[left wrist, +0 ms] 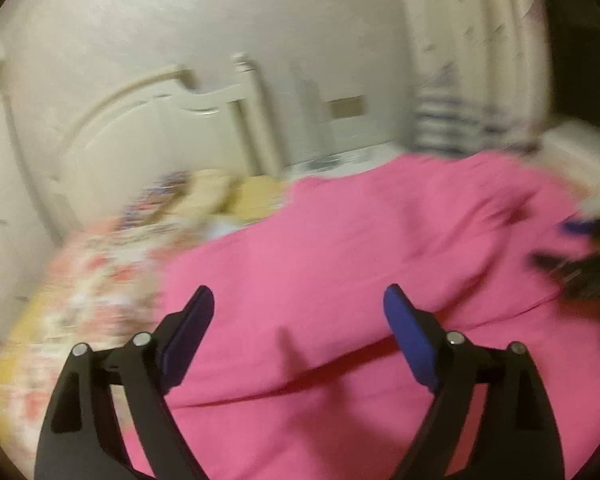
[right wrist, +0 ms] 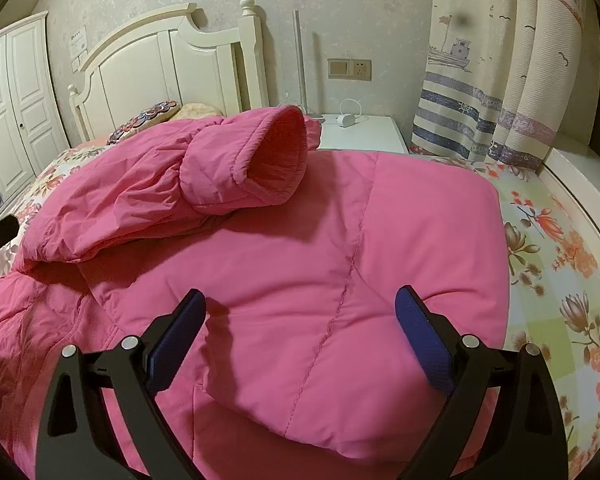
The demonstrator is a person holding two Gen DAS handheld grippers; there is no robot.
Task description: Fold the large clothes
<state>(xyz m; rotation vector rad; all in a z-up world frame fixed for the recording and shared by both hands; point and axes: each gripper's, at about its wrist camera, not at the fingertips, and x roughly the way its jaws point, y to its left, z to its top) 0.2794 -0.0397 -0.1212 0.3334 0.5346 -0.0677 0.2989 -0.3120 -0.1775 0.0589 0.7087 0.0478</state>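
A large pink padded jacket (right wrist: 300, 264) lies spread on the bed, with one sleeve (right wrist: 236, 168) folded across its upper part, cuff open toward me. My right gripper (right wrist: 300, 300) is open and empty, just above the jacket's lower middle. The left wrist view is blurred by motion. In it the jacket (left wrist: 340, 260) fills the middle and right. My left gripper (left wrist: 299, 296) is open and empty above the pink fabric. The other gripper (left wrist: 580, 256) shows as a dark shape with blue pads at the right edge.
The bed has a floral sheet (right wrist: 556, 264) and a cream headboard (right wrist: 160, 64). A patterned pillow (right wrist: 148, 118) lies near the headboard. A white nightstand (right wrist: 364, 134) stands behind the bed, a striped curtain (right wrist: 480, 80) to the right, a white wardrobe (right wrist: 12, 112) to the left.
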